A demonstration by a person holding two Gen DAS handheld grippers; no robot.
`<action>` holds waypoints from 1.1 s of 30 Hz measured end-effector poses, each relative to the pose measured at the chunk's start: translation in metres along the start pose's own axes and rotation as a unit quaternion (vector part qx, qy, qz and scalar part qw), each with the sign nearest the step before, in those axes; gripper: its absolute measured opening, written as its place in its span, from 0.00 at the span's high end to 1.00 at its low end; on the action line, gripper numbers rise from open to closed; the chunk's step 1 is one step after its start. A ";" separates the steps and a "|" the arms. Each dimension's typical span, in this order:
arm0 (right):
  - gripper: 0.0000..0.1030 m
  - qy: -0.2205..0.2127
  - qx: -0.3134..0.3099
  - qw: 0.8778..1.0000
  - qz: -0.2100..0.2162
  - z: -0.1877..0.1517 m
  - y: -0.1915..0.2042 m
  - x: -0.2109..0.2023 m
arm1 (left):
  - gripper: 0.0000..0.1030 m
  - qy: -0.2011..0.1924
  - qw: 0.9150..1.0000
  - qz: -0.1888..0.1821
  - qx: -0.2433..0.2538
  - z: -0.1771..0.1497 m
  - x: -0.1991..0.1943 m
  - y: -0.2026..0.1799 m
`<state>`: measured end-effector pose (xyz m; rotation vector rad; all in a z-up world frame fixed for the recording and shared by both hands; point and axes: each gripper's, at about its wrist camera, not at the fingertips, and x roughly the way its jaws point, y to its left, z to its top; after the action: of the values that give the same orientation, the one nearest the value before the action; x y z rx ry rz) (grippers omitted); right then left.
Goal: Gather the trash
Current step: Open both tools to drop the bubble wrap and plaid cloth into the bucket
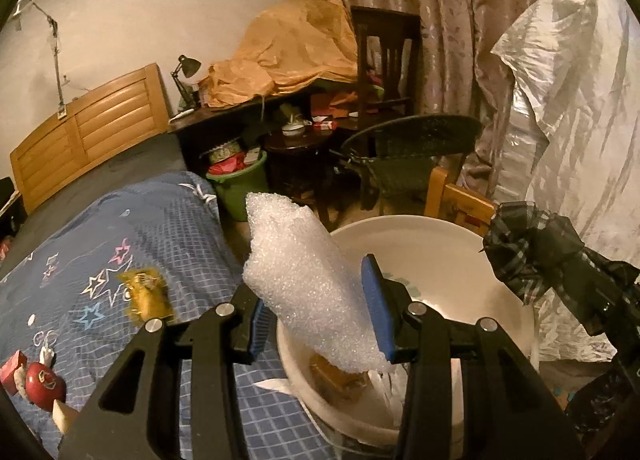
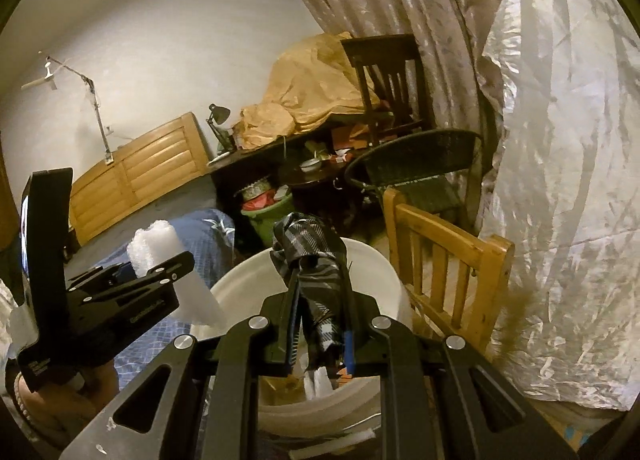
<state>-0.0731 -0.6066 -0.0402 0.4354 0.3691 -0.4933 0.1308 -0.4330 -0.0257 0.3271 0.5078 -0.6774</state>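
Left gripper [image 1: 320,324] clamped on white foam sheet [image 1: 308,284], right gripper [image 2: 320,332] clamped on dark plaid ribbon [image 2: 316,260], both above white bucket [image 1: 440,236] beside the bed's edge [image 1: 192,260]

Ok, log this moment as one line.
left hand-held gripper: shut on foam | right hand-held gripper: shut on plaid ribbon | both over white bucket | bucket: trash inside

No legible text, label or number anywhere; faint print on side of left gripper [image 2: 160,280] body too small to read.
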 end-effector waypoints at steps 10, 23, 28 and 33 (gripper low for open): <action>0.82 0.003 0.003 1.000 -0.004 -0.001 -0.008 0.008 | 0.61 0.011 1.000 -0.002 0.009 -0.003 0.013 -0.011; 0.82 0.012 -0.004 1.000 -0.006 -0.003 -0.002 0.018 | 0.61 0.017 1.000 -0.002 0.008 -0.005 0.020 -0.015; 0.63 0.022 -0.011 1.000 -0.012 0.000 0.000 0.031 | 0.48 0.033 0.999 -0.006 0.018 -0.005 0.028 -0.019; 0.63 0.018 -0.015 1.000 -0.013 0.000 0.002 0.032 | 0.44 0.043 0.999 0.003 0.006 -0.008 0.033 -0.012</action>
<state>-0.0460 -0.6170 -0.0531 0.4105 0.4169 -0.5054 0.1422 -0.4553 -0.0517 0.3696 0.5856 -0.6617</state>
